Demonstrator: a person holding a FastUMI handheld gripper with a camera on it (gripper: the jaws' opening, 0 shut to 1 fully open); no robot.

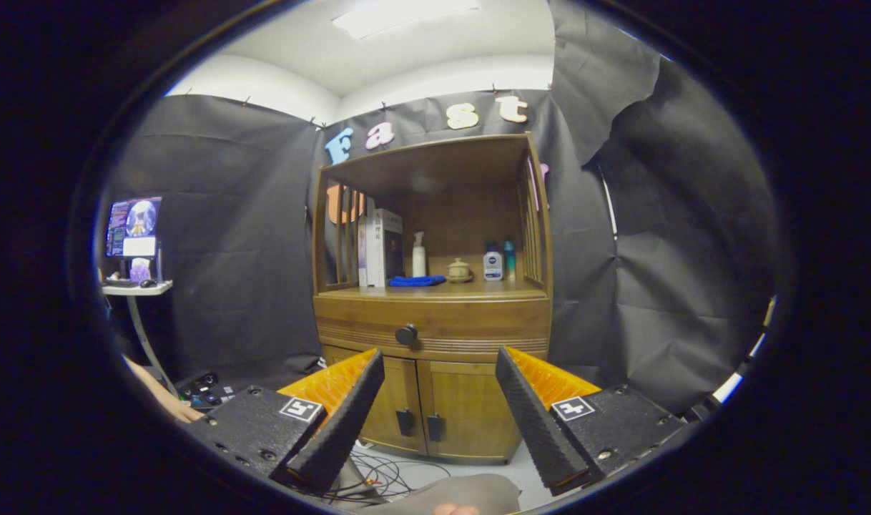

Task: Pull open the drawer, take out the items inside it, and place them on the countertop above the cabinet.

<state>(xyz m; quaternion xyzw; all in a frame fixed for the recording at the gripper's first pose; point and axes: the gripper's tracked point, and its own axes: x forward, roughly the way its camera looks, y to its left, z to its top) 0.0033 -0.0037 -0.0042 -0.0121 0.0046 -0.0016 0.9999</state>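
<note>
So the booth is draped in black cloth on all sides, white ceiling with a bright light panel up top, pale floor with a tangle of thin cables (385, 478) just in front of the cabinet.

The brown wooden cabinet (435, 400) sits straight ahead, beyond the fingers. Its wide wooden drawer (471, 325) with the round dark knob (405, 334) is closed, sitting right under the wooden countertop (471, 290); whatever's inside can't be seen. Below it are two doors with small dark handles.

On the countertop, under the open slatted-side shelf: a couple of upright books (382, 247), a white pump bottle (419, 256), a folded blue cloth (415, 281) lying in front of them, a small tan lidded pot (459, 270), a white bottle with a dark blue label (493, 263) and a teal bottle (509, 257) behind it. Labels and book spines are too small to read.

Off to the side there's a small white table on a thin metal leg (139, 315) with a lit monitor (133, 227) on it.

The gripper (435, 383) hangs well back from the cabinet, fingers spread wide, nothing between them.
</note>
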